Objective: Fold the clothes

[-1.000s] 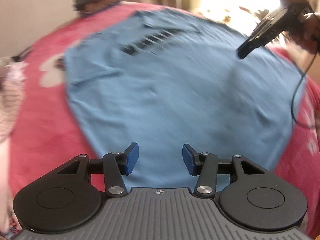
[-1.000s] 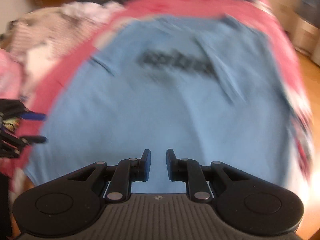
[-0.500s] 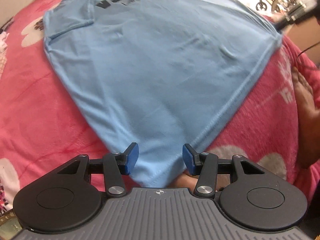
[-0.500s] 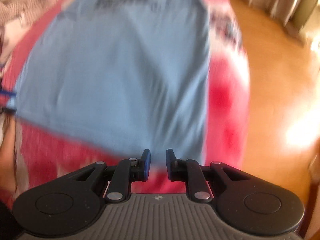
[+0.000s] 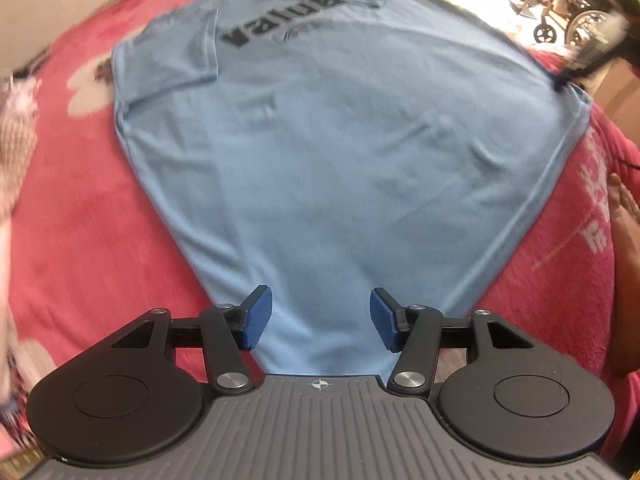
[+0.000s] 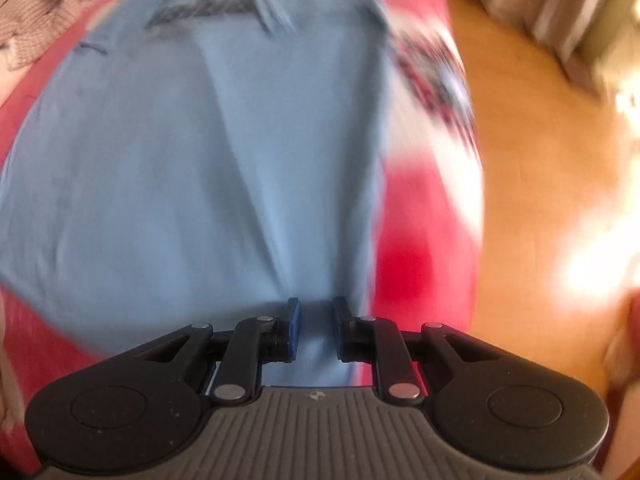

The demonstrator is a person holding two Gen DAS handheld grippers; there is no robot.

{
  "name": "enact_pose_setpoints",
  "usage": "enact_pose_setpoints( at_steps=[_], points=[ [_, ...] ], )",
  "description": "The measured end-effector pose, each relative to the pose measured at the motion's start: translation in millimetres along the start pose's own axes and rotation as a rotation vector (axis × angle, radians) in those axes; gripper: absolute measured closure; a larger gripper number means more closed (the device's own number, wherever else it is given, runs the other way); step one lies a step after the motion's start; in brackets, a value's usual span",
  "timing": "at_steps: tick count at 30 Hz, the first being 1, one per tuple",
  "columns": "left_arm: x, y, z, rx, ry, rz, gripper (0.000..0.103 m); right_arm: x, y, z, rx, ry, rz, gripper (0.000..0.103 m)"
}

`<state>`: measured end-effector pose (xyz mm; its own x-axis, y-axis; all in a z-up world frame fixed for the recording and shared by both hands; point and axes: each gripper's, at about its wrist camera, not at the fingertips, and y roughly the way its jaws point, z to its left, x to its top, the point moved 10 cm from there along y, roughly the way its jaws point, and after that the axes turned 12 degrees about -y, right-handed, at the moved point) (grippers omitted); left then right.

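A light blue T-shirt [image 5: 340, 140] with dark lettering lies flat, chest up, on a pink-red blanket [image 5: 80, 240]. Its sleeves are folded in over the body. My left gripper [image 5: 316, 318] is open, low over the near hem corner, with blue cloth showing between its blue pads [image 5: 256, 316]. In the right wrist view the same T-shirt [image 6: 200, 160] fills the frame. My right gripper [image 6: 316, 328] is open by a narrow gap at the shirt's right hem corner, and cloth shows in that gap. Its dark tip [image 5: 558, 85] appears at the shirt's far right corner in the left wrist view.
A knitted pale garment [image 6: 36, 32] lies heaped at the blanket's left. The wooden floor [image 6: 540, 160] drops away right of the bed edge. Bare skin of a person [image 5: 624, 232] shows at the right edge. Wheeled equipment [image 5: 560, 12] stands in the bright background.
Both grippers dropped from above the shirt's middle down to its hem, left at one corner and right at the other. Neither finger gap has changed.
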<state>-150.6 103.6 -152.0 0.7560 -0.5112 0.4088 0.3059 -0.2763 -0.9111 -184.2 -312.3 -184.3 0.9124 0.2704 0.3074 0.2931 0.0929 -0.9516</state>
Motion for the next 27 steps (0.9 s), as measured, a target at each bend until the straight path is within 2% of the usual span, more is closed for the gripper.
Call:
enact_pose_setpoints(
  at_steps=[4, 6, 9, 12, 17, 20, 23, 25, 27],
  points=[
    [3, 0, 2, -0.002, -0.024, -0.006, 0.049, -54, -13, -12, -0.034, 0.056, 0.125, 0.085],
    [13, -1, 2, 0.000, -0.028, -0.028, 0.049, -60, -26, -22, -0.071, 0.084, 0.133, 0.085],
    [29, -3, 0, 0.013, -0.029, -0.065, 0.049, -28, -46, -24, -0.144, -0.002, 0.053, 0.085],
    [44, -4, -6, 0.026, -0.037, -0.091, 0.049, 23, -61, -6, -0.165, -0.112, -0.048, 0.085],
    [59, -13, -25, 0.025, -0.062, -0.145, 0.046, 95, -67, 37, -0.172, -0.303, -0.132, 0.084],
    [59, -17, -29, 0.049, -0.089, -0.174, 0.041, 117, -72, 64, -0.190, -0.389, -0.172, 0.081],
    [61, -20, -27, 0.073, -0.106, -0.199, 0.040, 133, -78, 68, -0.250, -0.395, -0.234, 0.069],
    [65, -24, -25, 0.081, -0.113, -0.214, 0.038, 145, -86, 61, -0.320, -0.390, -0.288, 0.068],
    [72, -32, -20, 0.091, -0.128, -0.242, 0.036, 158, -105, 57, -0.386, -0.368, -0.380, 0.068]
  ],
)
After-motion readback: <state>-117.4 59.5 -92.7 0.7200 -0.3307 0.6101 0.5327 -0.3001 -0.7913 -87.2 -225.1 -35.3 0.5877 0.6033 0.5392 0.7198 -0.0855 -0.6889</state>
